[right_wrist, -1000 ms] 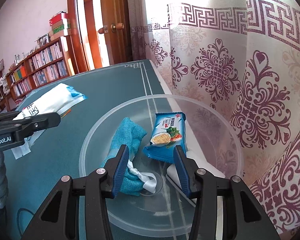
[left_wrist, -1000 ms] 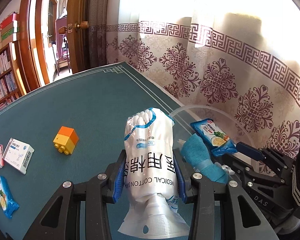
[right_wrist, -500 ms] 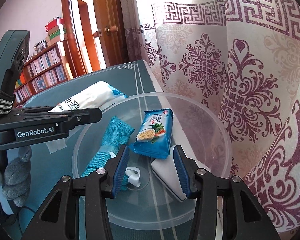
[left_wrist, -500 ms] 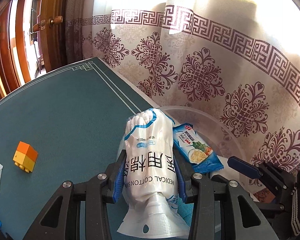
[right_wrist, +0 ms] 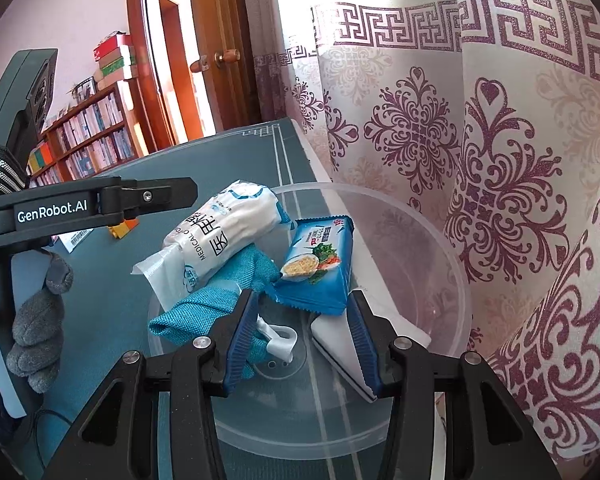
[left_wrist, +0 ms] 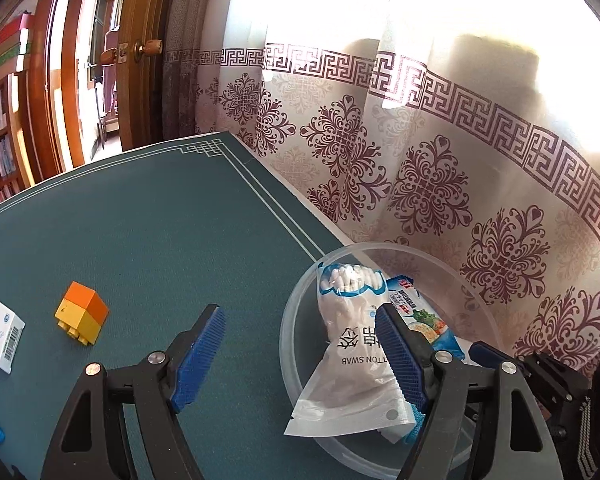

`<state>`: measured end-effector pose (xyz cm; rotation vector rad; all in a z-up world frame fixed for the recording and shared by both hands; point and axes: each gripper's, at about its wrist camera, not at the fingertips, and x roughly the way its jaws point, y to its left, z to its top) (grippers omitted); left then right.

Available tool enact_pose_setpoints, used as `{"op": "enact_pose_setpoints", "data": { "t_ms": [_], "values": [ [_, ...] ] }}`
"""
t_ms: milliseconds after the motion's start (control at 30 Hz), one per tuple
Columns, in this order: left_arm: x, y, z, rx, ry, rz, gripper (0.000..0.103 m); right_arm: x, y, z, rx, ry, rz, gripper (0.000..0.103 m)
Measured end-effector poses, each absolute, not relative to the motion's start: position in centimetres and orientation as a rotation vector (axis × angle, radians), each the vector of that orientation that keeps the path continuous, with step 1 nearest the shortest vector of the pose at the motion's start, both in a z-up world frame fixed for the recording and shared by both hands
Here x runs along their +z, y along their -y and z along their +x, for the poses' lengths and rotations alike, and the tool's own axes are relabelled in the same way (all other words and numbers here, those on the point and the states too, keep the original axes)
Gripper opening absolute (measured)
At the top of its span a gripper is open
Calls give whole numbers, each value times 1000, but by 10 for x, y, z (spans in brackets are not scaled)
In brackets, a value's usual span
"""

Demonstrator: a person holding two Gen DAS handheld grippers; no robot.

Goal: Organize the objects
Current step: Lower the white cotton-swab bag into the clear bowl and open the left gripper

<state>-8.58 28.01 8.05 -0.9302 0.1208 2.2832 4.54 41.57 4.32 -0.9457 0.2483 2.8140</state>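
On the teal tabletop (left_wrist: 148, 216), the clear bowl (left_wrist: 456, 264) at four o'clock is holding the cotton swab bag (left_wrist: 352, 320), while the orange block (left_wrist: 82, 312) is lying at ten o'clock of the wide-open left gripper (left_wrist: 300, 356), nearer than the idling, empty-jawed right gripper (right_wrist: 304, 336).

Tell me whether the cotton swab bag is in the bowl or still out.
In. The cotton swab bag lies inside the clear bowl, resting on the teal cloth; the left tool is open, not holding it.
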Motion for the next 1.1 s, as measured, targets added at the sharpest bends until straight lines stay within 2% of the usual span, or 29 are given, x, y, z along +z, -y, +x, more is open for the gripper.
{"op": "enact_pose_setpoints", "data": {
  "t_ms": [367,567,967,1100],
  "values": [
    [68,-288,-81,2417,-312,-831,83,43,-412,45,2820,-244,-950,48],
    [63,-278,-88,2419,-281,-884,83,47,-408,47,2817,-225,-928,48],
    [73,-247,-71,2421,-211,-878,97,66,-394,58,2817,-151,-805,48],
    [74,-226,-71,2447,-166,-900,97,73,-388,61,2830,-139,-768,55]
  ]
}}
